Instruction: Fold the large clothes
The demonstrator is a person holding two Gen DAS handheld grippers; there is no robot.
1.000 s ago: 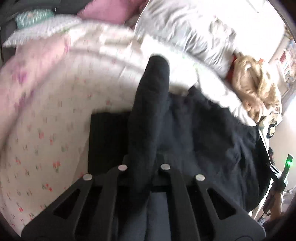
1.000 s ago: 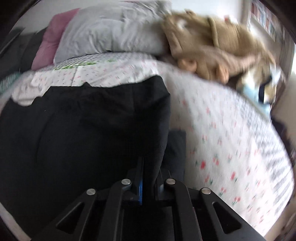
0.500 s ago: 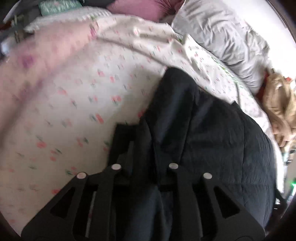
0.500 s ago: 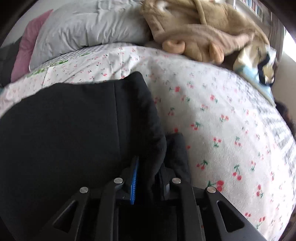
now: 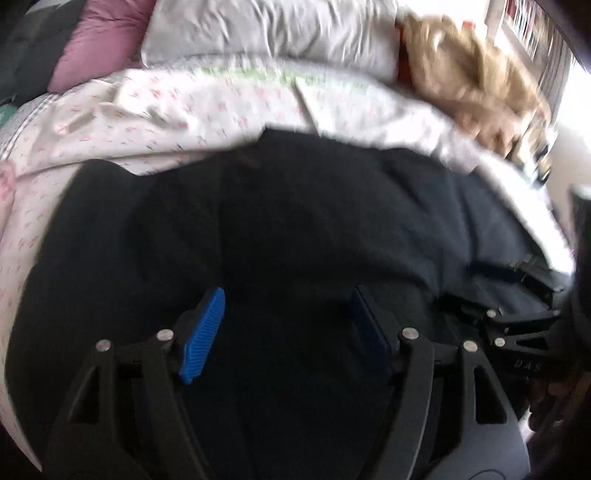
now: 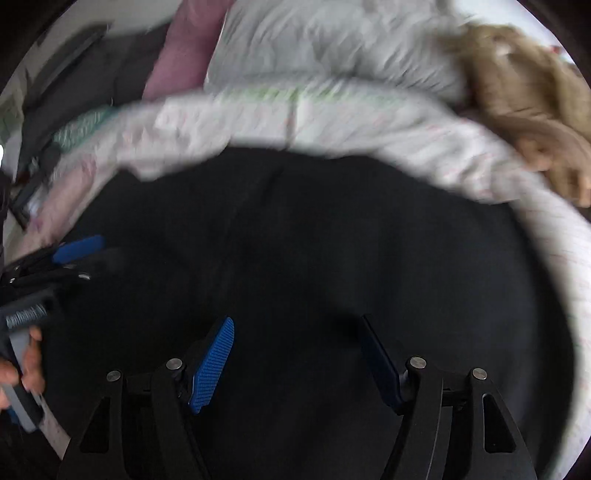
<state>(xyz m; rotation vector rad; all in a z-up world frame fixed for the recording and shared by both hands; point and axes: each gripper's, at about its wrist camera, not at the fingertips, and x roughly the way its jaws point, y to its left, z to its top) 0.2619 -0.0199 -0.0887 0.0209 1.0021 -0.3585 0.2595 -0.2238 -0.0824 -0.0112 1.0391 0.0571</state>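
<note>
A large black garment lies spread on the bed, filling the middle of both wrist views. My left gripper hovers over it with its jaws opening; the blue pads stand wide apart and grip no cloth. My right gripper is above the same garment, jaws opening too, blue pads apart with only flat cloth below. The right gripper shows at the right edge of the left wrist view. The left gripper appears at the left edge of the right wrist view, in a person's hand.
The bed has a white flowered sheet. Behind the garment lie a grey pillow, a pink pillow and a tan plush heap. Shelves stand at the far right.
Both grippers were shut on folds of the black garment; they have let go and opened. Both have swung in over the garment, which now lies flat beneath them.
</note>
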